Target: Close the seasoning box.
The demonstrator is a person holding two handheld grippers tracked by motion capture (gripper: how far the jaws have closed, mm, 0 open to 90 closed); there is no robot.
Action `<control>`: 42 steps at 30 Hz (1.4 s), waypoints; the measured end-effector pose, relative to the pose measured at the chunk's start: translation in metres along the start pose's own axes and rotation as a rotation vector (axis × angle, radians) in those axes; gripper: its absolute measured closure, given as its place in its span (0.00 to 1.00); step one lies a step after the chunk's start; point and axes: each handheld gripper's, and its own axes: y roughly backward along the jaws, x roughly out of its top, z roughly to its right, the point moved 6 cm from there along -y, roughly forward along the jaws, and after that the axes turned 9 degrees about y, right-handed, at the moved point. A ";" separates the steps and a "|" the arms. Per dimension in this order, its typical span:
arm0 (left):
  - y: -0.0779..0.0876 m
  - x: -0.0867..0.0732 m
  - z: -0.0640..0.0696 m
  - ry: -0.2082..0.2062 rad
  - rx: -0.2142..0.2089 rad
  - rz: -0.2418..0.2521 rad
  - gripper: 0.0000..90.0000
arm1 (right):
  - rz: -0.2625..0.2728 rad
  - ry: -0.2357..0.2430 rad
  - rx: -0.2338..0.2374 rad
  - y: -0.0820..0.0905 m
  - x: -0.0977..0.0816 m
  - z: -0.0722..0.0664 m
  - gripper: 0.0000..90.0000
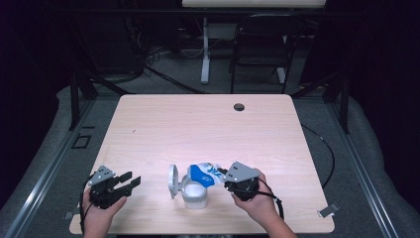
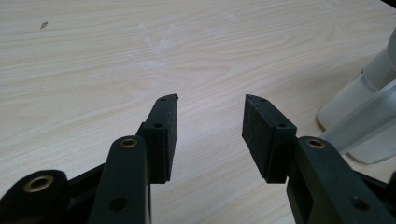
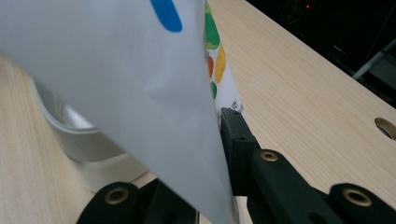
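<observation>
1. My right gripper (image 1: 229, 179) is clamped on a white and blue pouch (image 1: 204, 173), tipped over the open white container (image 1: 194, 193) at the near middle of the table (image 1: 208, 119).
2. The container's lid (image 1: 173, 180) stands flipped open at its left side, so opening looks done.
3. My left gripper (image 1: 130, 181) rests near the table's near left corner, jaws spread wide with nothing between them, apart from the container.
4. I judge the pouring is under way; I cannot tell how full the container is. Emptying the pouch, setting it down and shutting the lid seem left.
</observation>
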 end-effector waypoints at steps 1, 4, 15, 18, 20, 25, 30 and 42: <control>0.000 0.000 0.000 0.001 0.000 0.000 0.62 | 0.002 -0.003 -0.004 0.000 0.001 0.001 0.94; 0.000 0.000 0.000 0.001 0.000 0.000 0.62 | 0.017 -0.015 -0.016 0.001 0.004 0.004 0.94; 0.000 0.000 0.000 -0.002 0.000 -0.002 0.62 | 0.052 -0.116 -0.064 0.006 0.004 0.020 0.94; 0.000 0.000 0.000 -0.001 0.000 -0.001 0.62 | 0.063 -0.158 -0.075 0.008 0.002 0.027 0.94; 0.000 0.000 0.000 0.001 0.001 0.002 0.62 | 0.070 -0.181 -0.080 0.009 0.001 0.031 0.94; 0.000 0.000 0.000 0.001 0.001 0.000 0.62 | 0.077 -0.237 -0.103 0.011 -0.003 0.040 0.94; 0.000 0.000 0.000 0.001 0.002 0.001 0.62 | 0.098 -0.317 -0.112 0.012 -0.008 0.049 0.94; 0.000 0.000 0.000 -0.002 0.002 -0.001 0.62 | 0.097 -0.416 -0.163 0.016 -0.020 0.065 0.95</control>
